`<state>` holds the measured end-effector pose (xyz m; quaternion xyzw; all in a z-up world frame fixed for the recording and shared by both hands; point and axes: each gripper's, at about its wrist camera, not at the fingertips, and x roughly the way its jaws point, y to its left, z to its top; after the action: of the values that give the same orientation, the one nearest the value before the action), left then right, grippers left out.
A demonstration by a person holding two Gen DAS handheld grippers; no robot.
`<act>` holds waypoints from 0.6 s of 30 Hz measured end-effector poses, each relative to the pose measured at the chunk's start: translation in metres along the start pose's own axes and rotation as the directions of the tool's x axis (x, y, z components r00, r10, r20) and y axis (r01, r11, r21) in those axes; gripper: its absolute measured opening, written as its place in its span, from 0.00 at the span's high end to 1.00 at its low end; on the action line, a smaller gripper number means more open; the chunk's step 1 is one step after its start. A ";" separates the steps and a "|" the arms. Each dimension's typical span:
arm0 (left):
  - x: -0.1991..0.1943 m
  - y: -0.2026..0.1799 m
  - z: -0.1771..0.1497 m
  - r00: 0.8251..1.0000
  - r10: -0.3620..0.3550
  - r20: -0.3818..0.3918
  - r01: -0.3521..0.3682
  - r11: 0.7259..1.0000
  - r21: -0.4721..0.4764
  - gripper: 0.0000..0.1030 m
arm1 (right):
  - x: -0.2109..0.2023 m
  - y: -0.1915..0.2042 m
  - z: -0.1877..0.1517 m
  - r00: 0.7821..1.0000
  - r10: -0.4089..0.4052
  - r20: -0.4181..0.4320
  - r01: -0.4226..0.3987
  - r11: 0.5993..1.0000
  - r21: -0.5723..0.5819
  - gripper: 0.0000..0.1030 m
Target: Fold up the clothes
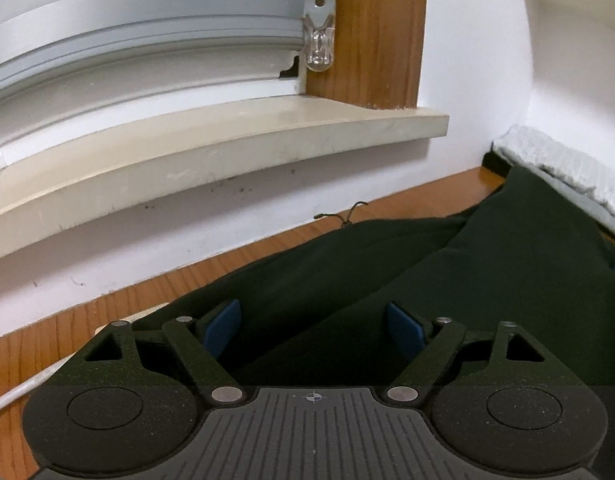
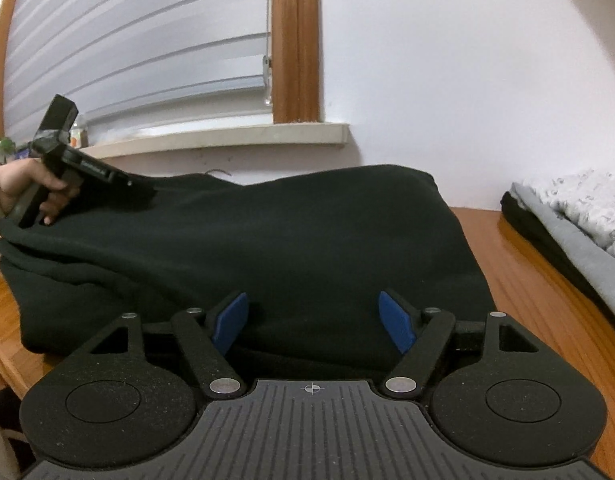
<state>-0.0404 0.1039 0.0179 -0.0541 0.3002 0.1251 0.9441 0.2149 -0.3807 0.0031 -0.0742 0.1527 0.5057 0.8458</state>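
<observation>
Dark garment [image 2: 267, 240] covers the wooden worktop [image 2: 519, 280] below the windowsill [image 2: 227, 138]; both tongs [image 1: 315, 328] [image 2: 313, 320] gape apart, gripping nothing

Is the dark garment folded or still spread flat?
Folded over: the dark garment lies in doubled layers with rounded fold edges on the wooden table.

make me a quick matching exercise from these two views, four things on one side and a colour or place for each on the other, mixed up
Things:
1. garment
2. finger pads of the right hand-held gripper
3. table
4. grey blanket

Descriptions:
A. blue
B. orange-brown wood
C. dark, piled on the table
D. at the table's right end, by the wall

Pairs: 1-C, 2-A, 3-B, 4-D
</observation>
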 end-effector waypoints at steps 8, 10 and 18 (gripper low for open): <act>-0.006 -0.001 -0.003 1.000 0.003 0.017 -0.003 1.000 0.001 0.19 | 0.004 -0.002 0.001 1.000 -0.008 0.016 0.008 1.000 -0.016 0.30; -0.008 0.001 -0.004 1.000 -0.003 0.028 0.003 1.000 -0.009 0.19 | 0.004 -0.001 0.000 1.000 -0.014 0.022 0.014 1.000 -0.020 0.30; -0.024 -0.023 0.013 0.996 -0.053 0.072 0.048 0.997 0.056 0.20 | 0.002 -0.001 -0.001 0.999 -0.020 0.041 0.021 0.999 -0.026 0.30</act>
<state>-0.0456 0.0790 0.0430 -0.0313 0.2669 0.0949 0.9585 0.2165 -0.3794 0.0013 -0.0763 0.1280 0.5005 0.8528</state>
